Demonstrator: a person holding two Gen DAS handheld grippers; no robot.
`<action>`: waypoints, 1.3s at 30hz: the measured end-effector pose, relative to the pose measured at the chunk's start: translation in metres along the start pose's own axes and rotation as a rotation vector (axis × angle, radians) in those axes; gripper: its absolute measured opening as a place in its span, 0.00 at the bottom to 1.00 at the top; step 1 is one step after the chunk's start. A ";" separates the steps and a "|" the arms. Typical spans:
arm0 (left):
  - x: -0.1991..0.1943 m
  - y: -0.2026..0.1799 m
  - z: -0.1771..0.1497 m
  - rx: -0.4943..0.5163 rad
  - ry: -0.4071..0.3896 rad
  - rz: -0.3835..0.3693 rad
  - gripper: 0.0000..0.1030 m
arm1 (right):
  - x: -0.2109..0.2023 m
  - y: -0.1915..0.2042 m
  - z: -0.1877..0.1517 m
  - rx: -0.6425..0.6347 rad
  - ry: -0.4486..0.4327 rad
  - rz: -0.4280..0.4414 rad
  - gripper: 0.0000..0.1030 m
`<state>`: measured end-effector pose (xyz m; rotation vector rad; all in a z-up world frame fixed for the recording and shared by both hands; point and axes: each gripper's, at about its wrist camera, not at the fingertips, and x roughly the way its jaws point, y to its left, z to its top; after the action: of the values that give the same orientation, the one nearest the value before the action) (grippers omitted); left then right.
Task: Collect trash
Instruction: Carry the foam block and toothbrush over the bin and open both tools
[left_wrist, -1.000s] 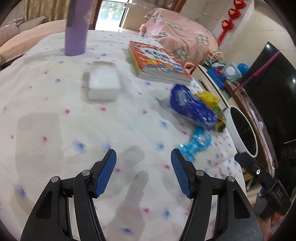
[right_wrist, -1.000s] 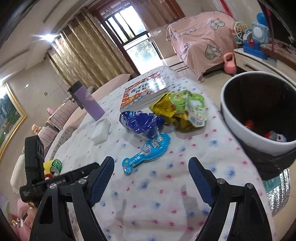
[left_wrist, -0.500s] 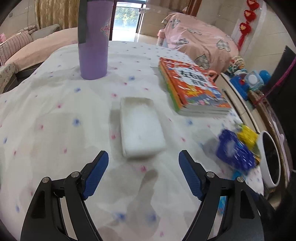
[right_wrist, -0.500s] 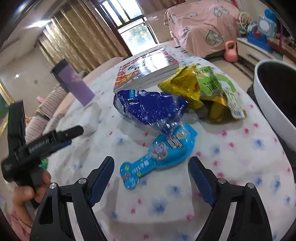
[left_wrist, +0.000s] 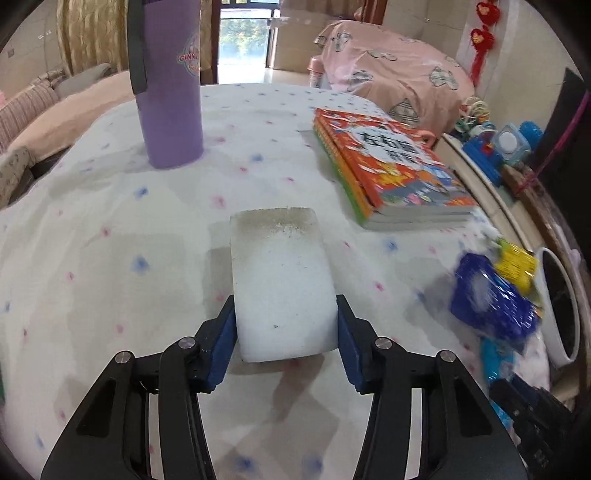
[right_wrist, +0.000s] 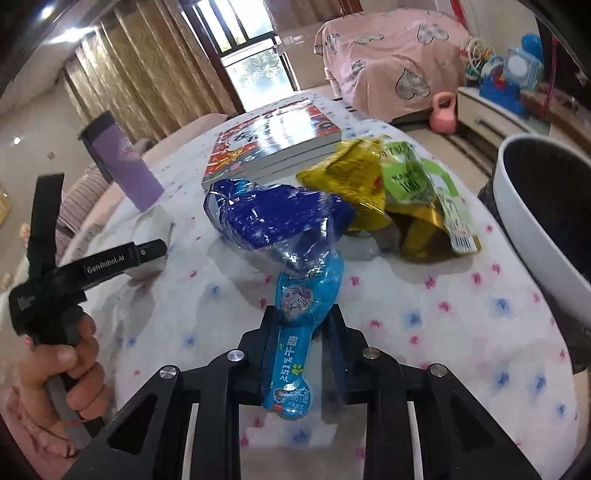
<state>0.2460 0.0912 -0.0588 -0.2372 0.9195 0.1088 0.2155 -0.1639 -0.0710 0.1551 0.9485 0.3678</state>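
My left gripper (left_wrist: 285, 328) is shut on the near end of a white sponge block (left_wrist: 280, 273) that lies on the dotted tablecloth. My right gripper (right_wrist: 301, 325) is shut on a light blue, spoon-shaped snack wrapper (right_wrist: 299, 325). Just beyond it lie a crumpled dark blue wrapper (right_wrist: 273, 218) and a yellow-green wrapper (right_wrist: 402, 192). The white trash bin (right_wrist: 535, 236) with a black liner stands at the table's right edge. The blue wrapper (left_wrist: 495, 299) and the bin (left_wrist: 557, 306) also show at the right of the left wrist view.
A purple bottle (left_wrist: 166, 85) stands at the back left of the table. A stack of orange books (left_wrist: 388, 170) lies at the back right. A pink-covered bed (right_wrist: 388, 85) and a low cabinet with toys (right_wrist: 506, 92) are beyond the table.
My left gripper moved forward and closed on the white sponge. My right gripper moved forward and closed on the light blue wrapper.
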 end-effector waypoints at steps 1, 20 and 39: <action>-0.005 -0.001 -0.007 -0.007 0.008 -0.030 0.47 | -0.004 -0.002 -0.002 0.001 -0.001 0.013 0.25; -0.082 -0.121 -0.090 0.185 0.047 -0.310 0.47 | -0.087 -0.050 -0.036 0.062 -0.080 0.078 0.24; -0.091 -0.212 -0.091 0.348 0.027 -0.345 0.47 | -0.141 -0.121 -0.030 0.152 -0.196 0.038 0.23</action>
<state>0.1618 -0.1361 -0.0060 -0.0708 0.8957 -0.3720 0.1453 -0.3303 -0.0156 0.3424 0.7804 0.3091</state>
